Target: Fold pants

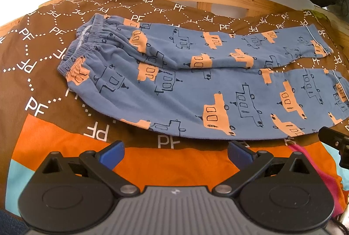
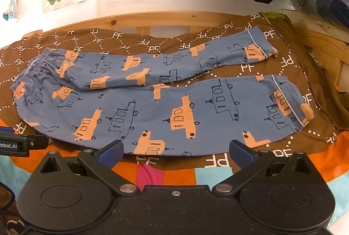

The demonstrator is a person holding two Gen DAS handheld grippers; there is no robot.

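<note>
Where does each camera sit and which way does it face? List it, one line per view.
Left wrist: on the left gripper, jaws open, facing the pants nearer their waistband; the right gripper's edge shows.
Right wrist: on the right gripper, jaws open, nearer the cuffs.
Shared: pants, brown bedspread, wooden bed frame.

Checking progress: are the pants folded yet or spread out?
Spread out. The pants lie flat on the bedspread, both legs side by side at full length; both grippers are open and empty.
</note>
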